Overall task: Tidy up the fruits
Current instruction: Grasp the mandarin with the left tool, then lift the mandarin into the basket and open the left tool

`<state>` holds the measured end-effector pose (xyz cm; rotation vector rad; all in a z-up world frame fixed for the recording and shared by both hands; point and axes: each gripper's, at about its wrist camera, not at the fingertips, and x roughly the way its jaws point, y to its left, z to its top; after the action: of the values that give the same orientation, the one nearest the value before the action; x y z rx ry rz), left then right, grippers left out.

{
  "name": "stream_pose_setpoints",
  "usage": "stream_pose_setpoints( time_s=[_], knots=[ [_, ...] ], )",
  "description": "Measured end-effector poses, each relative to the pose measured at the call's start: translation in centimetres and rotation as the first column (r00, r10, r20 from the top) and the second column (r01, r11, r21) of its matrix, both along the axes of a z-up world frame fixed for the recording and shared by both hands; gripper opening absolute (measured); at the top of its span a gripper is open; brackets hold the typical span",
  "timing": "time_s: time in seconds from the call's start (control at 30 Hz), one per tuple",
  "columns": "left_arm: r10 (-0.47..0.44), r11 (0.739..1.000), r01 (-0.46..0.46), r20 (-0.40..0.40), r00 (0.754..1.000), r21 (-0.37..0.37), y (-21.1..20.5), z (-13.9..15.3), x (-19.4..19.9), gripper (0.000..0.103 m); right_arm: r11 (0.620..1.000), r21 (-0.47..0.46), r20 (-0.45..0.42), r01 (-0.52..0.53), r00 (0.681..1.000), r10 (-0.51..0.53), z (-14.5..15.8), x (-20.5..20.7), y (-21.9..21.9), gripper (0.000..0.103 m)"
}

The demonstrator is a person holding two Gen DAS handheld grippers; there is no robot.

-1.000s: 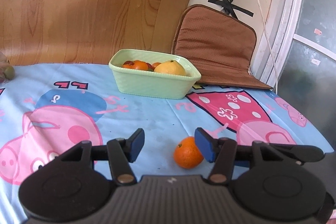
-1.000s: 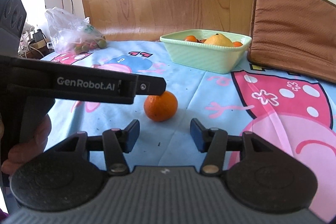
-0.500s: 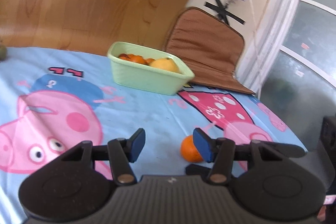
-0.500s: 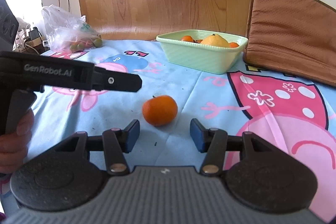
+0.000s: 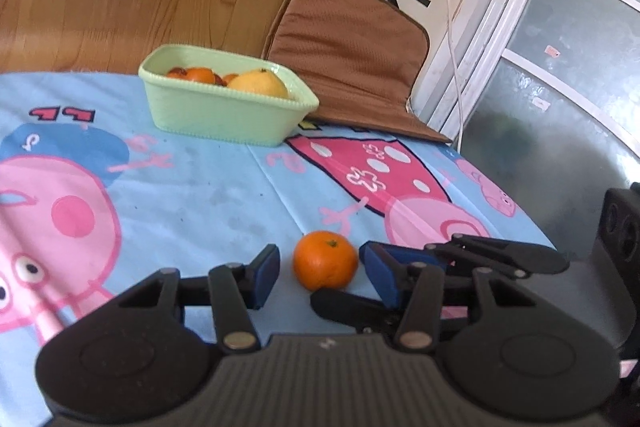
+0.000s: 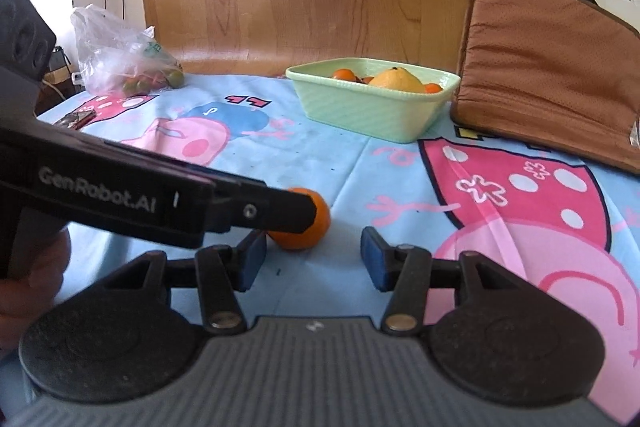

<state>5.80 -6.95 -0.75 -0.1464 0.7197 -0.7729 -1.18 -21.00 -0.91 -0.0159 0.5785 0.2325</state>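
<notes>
A small orange lies on the cartoon tablecloth between the blue pads of my left gripper. Its jaws are closing, with a narrow gap still showing on each side of the fruit. In the right wrist view a black finger of that tool covers the upper left of the same orange. My right gripper hovers just behind the fruit, open and empty. Further back stands a pale green bowl holding small oranges and a larger yellow fruit.
A brown cushion leans against the wall right of the bowl. A plastic bag of green fruits lies at the far left of the table. A white cord hangs by the door. A hand grips the left tool.
The left gripper swung and dipped, so the orange went from beside its right pad to the middle of the narrowing jaws. Its finger now overlaps the orange in the right wrist view. The right gripper stayed still.
</notes>
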Motion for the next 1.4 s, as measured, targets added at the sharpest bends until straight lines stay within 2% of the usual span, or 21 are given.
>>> stream_pose_setpoints(
  time_s=[0.1, 0.17, 0.33, 0.5, 0.67, 0.8, 0.87, 0.97, 1.07, 1.2, 1.3, 1.37, 1.4],
  knots=[
    [-0.005, 1.0, 0.005, -0.021, 1.0, -0.004, 0.0, -0.3, 0.3, 0.039, 1.0, -0.007, 0.001, -0.022, 1.0, 0.022, 0.0, 0.0, 0.2, 0.048],
    [-0.007, 1.0, 0.006, -0.03, 1.0, -0.015, 0.1, -0.3, 0.5, 0.038, 0.999, -0.01, 0.007, -0.043, 0.999, 0.043, 0.1, 0.0, 0.5, 0.036],
    [0.002, 0.999, -0.004, -0.05, 0.999, -0.043, 0.4, 0.1, 1.1, 0.037, 0.999, -0.013, 0.022, -0.05, 0.998, 0.05, 0.3, 0.1, 0.5, 0.033],
    [0.012, 0.999, -0.011, 0.039, 0.999, -0.035, -0.2, 3.0, 2.8, 0.037, 0.998, -0.041, 0.115, -0.043, 0.992, 0.048, 1.9, 1.4, 0.5, 0.033],
    [0.056, 0.998, -0.053, 0.115, 0.992, -0.035, -1.0, 5.1, 7.7, 0.038, 0.999, -0.036, 0.191, -0.028, 0.981, 0.034, 3.6, 6.2, -0.2, 0.033],
    [0.092, 0.996, -0.09, 0.12, 0.988, -0.027, -1.8, 5.2, 12.5, 0.04, 1.0, -0.03, 0.199, -0.006, 0.98, 0.012, 3.9, 11.4, -0.6, 0.033],
    [0.121, 0.993, -0.121, 0.123, 0.985, -0.008, -2.3, 5.0, 14.7, 0.042, 0.998, -0.06, 0.207, 0.028, 0.978, -0.015, 3.4, 13.9, -0.4, 0.034],
    [0.171, 0.985, -0.17, 0.084, 0.982, -0.014, -2.2, 4.5, 16.9, 0.043, 0.994, -0.086, 0.216, 0.073, 0.975, -0.053, 2.5, 15.8, -0.5, 0.035],
    [0.187, 0.981, -0.184, 0.06, 0.98, -0.052, -0.9, 4.0, 17.0, 0.043, 0.997, -0.037, 0.211, 0.063, 0.976, -0.054, 2.7, 14.7, -1.6, 0.036],
    [0.217, 0.974, -0.214, 0.034, 0.976, -0.074, 0.6, 3.6, 15.4, 0.043, 0.999, -0.027, 0.195, 0.043, 0.98, -0.037, 2.8, 12.8, -1.7, 0.035],
    [0.237, 0.97, -0.234, 0.054, 0.97, -0.06, 1.3, 3.8, 12.9, 0.045, 0.999, -0.023, 0.187, 0.041, 0.982, -0.036, 2.7, 10.7, -1.3, 0.036],
    [0.251, 0.968, -0.249, 0.079, 0.965, -0.038, 1.6, 4.1, 10.9, 0.049, 0.999, -0.009, 0.181, 0.047, 0.982, -0.045, 2.7, 9.3, -1.2, 0.043],
    [0.257, 0.966, -0.256, 0.087, 0.962, -0.027, 1.7, 4.2, 9.7, 0.05, 0.999, 0.006, 0.176, 0.053, 0.983, -0.053, 2.7, 8.4, -1.3, 0.043]
  ],
)
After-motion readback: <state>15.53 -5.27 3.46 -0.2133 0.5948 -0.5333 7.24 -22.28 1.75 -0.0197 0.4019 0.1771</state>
